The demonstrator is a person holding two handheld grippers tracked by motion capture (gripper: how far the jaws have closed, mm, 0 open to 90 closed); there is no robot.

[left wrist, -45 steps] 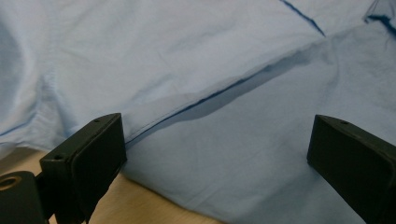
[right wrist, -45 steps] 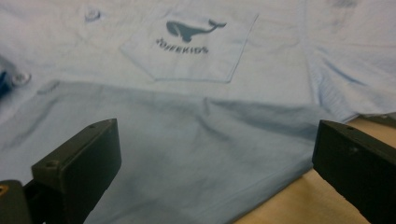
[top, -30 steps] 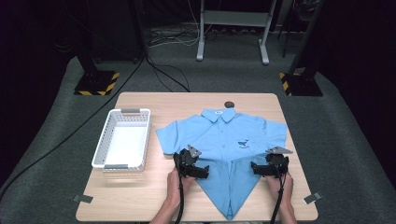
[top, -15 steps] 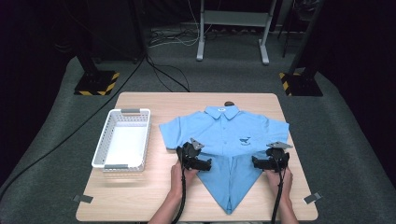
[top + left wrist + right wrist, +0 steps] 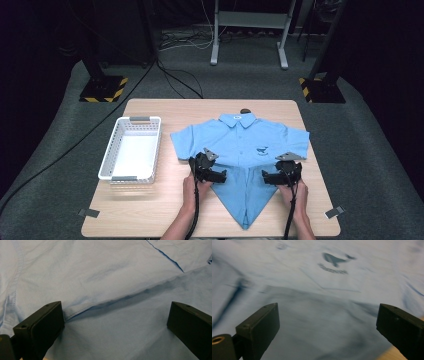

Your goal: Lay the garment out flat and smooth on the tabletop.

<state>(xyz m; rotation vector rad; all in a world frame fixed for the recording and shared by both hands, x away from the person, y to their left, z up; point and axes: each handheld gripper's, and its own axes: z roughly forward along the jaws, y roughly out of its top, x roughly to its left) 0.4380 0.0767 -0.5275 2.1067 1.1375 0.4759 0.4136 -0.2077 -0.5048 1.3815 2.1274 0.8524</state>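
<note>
a light blue shirt [image 5: 240, 150] lies collar-up on the wooden table [image 5: 150, 215], its lower half folded in from both sides so the cloth narrows to a point near the person's edge. the left gripper [image 5: 214, 175] sits on the shirt's left folded edge, held by the left hand [image 5: 192, 187], with its grey three-cornered plate on top and its cable trailing back along the forearm. in the left gripper view its jaws stand wide apart with nothing between them but cloth below; a folded edge of the shirt [image 5: 105, 277] runs diagonally from beside the left jaw up toward the right, casting a soft shadow, and a stitched seam runs down the far left. the right gripper [image 5: 272, 176] rests on the shirt's right folded edge, held by the right hand [image 5: 300, 197], facing inward toward the left gripper, the two well apart with blue cloth between. in the right gripper view, which is blurred, its jaws are also spread wide and empty, with the shirt [image 5: 312, 302] beneath and ahead of them; a small dark whale-shaped logo [image 5: 334, 260] with blurred lettering under it lies ahead, above a pocket outline, and a sliver of bare table shows at the lower right beside the right jaw. off to the left gripper's outer side, well apart from the shirt, a white plastic basket [image 5: 107, 165] stands on the table. a small dark object [image 5: 245, 110] lies just beyond the collar; what it is cannot be told.
</note>
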